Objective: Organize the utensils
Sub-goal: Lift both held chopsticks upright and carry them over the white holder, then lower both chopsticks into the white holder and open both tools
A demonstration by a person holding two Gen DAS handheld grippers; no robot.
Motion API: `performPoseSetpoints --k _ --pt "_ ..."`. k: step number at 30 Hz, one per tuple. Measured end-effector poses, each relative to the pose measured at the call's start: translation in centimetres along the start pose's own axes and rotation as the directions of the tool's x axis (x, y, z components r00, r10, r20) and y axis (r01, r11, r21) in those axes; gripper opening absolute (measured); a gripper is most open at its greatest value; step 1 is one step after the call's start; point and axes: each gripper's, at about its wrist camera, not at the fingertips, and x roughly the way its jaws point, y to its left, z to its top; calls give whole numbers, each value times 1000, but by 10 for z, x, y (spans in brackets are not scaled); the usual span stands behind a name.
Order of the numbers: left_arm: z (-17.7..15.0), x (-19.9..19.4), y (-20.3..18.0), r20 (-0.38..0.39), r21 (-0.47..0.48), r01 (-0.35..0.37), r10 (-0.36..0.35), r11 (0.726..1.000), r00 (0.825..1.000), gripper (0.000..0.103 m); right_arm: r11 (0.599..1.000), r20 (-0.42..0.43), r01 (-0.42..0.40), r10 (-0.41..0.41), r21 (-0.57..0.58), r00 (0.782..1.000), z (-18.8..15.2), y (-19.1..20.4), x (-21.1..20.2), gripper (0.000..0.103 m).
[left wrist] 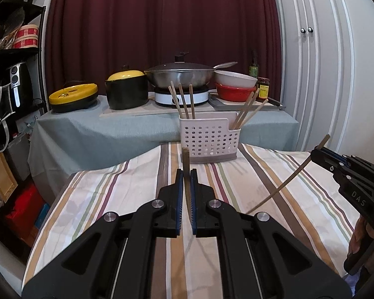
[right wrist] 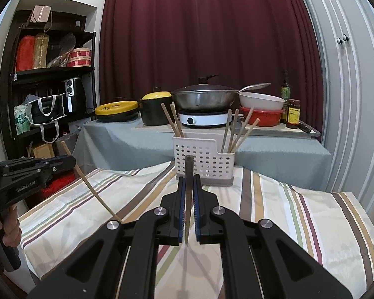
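Straight ahead and farther off from both tools: white perforated holder (left wrist: 210,137), standing at the far edge of the striped bench (left wrist: 112,199). Left tool (left wrist: 186,174) clamped shut on a chopstick (left wrist: 185,159), long axis steeply up-and-down between the pads; right tool (right wrist: 189,182) likewise shut on its own chopstick (right wrist: 189,172). Neither clearly nearer. In the holder: upright chopsticks in the taller left compartment, more leaning right in the lower right one. Likely next: carry forward, tip down.
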Motion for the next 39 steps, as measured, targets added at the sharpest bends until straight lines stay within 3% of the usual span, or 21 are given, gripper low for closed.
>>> performPoseSetpoints --k 10,16,25,39 --pt "19 20 6 7 -12 -5 5 1000 1000 6 1000 16 -4 4 -14 1000 16 -1 21 7" --pt "40 28 7 50 -1 -14 14 1000 999 6 1000 45 16 -15 -21 999 32 -9 31 7" --pt "95 44 9 131 -10 12 -11 1000 991 6 997 132 32 -23 -67 991 78 -15 41 7" --pt "190 71 -8 269 15 43 -46 999 962 6 993 242 36 -7 -116 970 147 -24 69 7"
